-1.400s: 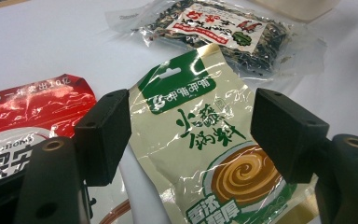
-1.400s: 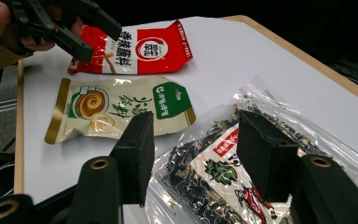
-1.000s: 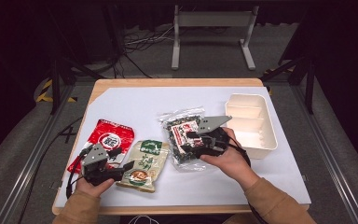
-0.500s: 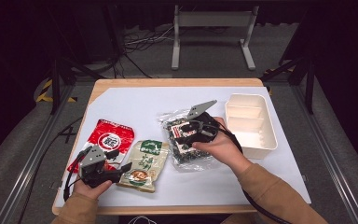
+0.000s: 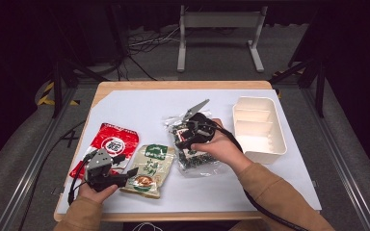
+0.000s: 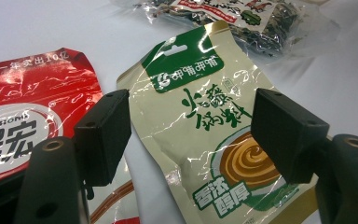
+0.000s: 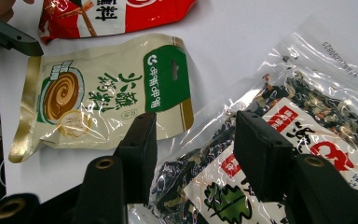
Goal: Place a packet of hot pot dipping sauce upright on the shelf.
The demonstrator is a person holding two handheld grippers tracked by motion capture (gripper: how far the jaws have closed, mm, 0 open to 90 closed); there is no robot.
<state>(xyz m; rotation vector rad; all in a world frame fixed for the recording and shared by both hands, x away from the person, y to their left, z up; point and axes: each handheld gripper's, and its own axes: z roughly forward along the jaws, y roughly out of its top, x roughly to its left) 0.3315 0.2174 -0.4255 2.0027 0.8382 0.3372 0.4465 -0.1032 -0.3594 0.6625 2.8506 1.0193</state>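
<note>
Three packets lie on the white table [image 5: 139,103]: a red packet [image 5: 113,142], a beige packet [image 5: 151,163] and a clear bag [image 5: 190,144] of dark dried stuff. The right gripper [image 5: 185,139] and its hand cover much of that bag; its jaws gape wide just above the bag's edge. The left gripper [image 5: 125,175] rests low beside the beige packet, jaws wide, empty. One white tray [image 5: 259,126] stands at right; I cannot see into all its compartments.

The white tabletop [image 5: 139,103] was brightly lit from above while the surrounding floor lay in near darkness. Glare streaked the beige sauce packet [image 6: 205,121] and the clear seaweed bag [image 7: 307,93]. Each tool's close jaws looked soft and slightly blurred.
</note>
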